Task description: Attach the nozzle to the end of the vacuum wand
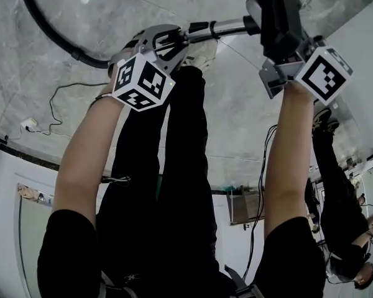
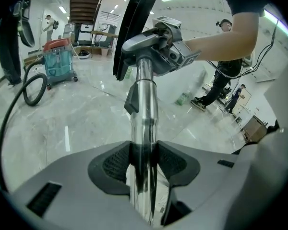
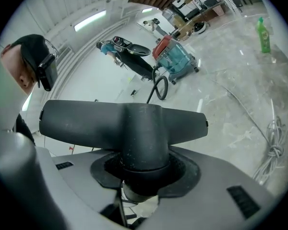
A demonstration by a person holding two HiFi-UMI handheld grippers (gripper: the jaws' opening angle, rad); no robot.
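My left gripper (image 1: 173, 42) is shut on the chrome vacuum wand (image 1: 227, 28), which runs rightwards from it in the head view. In the left gripper view the wand (image 2: 145, 123) passes between the jaws of my left gripper (image 2: 144, 171) and rises to the black nozzle (image 2: 133, 32). My right gripper (image 1: 280, 49) is shut on the nozzle (image 1: 278, 11) by its neck. The right gripper view shows the T-shaped nozzle (image 3: 125, 121) standing out of my right gripper (image 3: 144, 171). The wand's far end meets the nozzle's neck; I cannot tell whether it is seated.
A black hose (image 1: 46, 27) curves away from the wand's handle end. A teal vacuum canister (image 3: 175, 56) stands on the marble floor, with a green bottle (image 3: 264, 35) and a white cable (image 3: 273, 152) farther right. Other people stand in the room (image 2: 221, 75).
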